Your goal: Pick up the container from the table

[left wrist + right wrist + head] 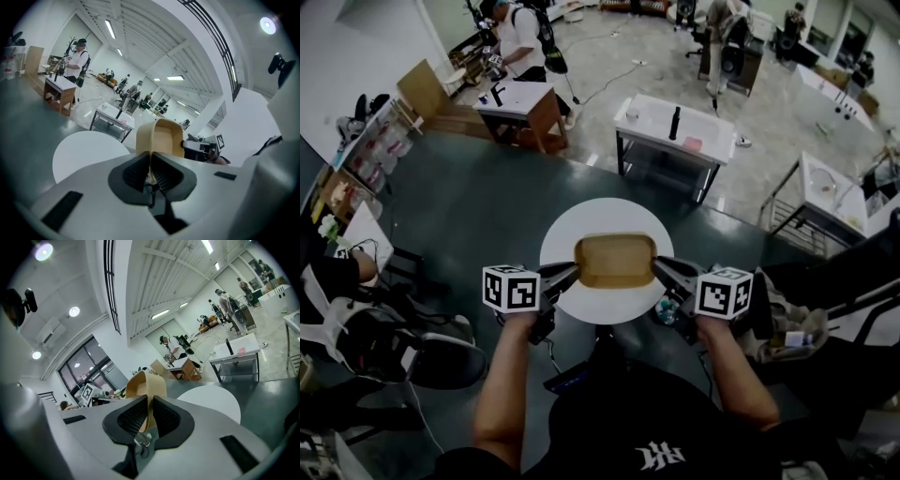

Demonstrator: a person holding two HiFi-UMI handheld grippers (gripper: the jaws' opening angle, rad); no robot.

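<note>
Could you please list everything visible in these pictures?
container: one, tan, held over the round table.
round table: one, white, under the container.
rectangular tables: two, white, one behind holding a black bottle, one far right.
wooden desk: one, brown, upper left, a person beside it.
left gripper: one, grey, shut on the container's left rim.
right gripper: one, grey, shut on its right rim.

Container (615, 260) between left tool (573, 270), right tool (660, 270)
</note>
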